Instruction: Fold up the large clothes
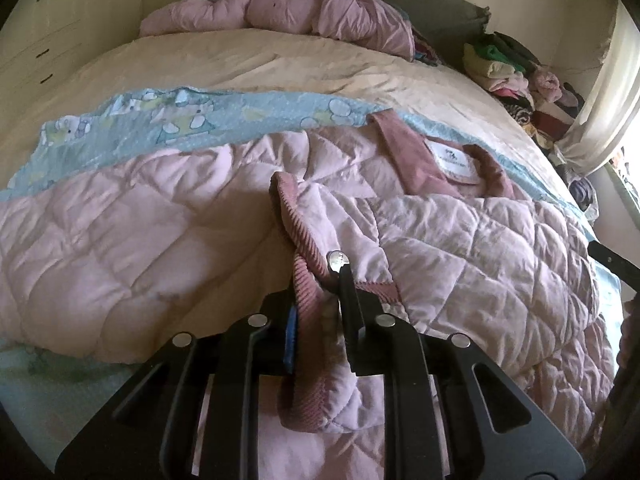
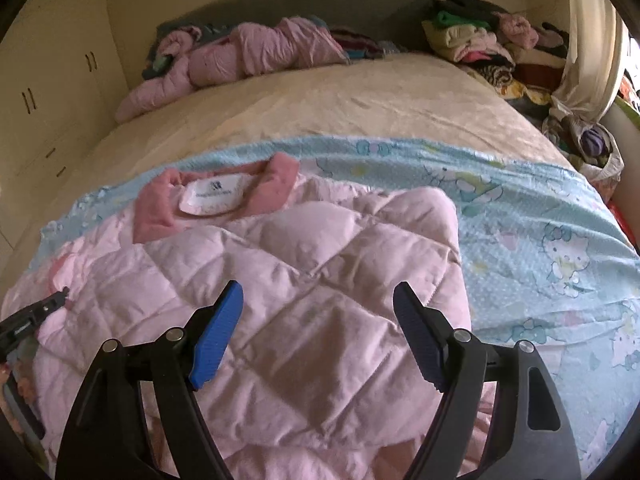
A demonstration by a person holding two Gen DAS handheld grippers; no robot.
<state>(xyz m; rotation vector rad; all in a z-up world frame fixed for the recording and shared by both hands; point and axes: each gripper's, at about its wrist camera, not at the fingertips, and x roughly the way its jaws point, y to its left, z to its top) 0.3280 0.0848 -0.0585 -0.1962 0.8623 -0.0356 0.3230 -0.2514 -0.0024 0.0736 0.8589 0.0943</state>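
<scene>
A large pink quilted jacket (image 1: 160, 236) lies spread on the bed, its darker pink corduroy collar and white label (image 1: 452, 160) toward the headboard. My left gripper (image 1: 320, 312) is shut on the jacket's corduroy-trimmed front edge (image 1: 304, 280) beside a metal snap. In the right wrist view the jacket (image 2: 280, 280) lies with one side folded over. My right gripper (image 2: 318, 332) is open and empty just above that folded part. The left gripper's tip (image 2: 40, 312) shows at the left edge there.
A light blue cartoon-print sheet (image 2: 540, 240) lies under the jacket on the cream bedspread (image 2: 340, 100). Another pink padded garment (image 2: 248, 56) lies bunched at the headboard. A pile of clothes (image 2: 480, 40) sits at the far right. Cabinets (image 2: 48, 92) stand left.
</scene>
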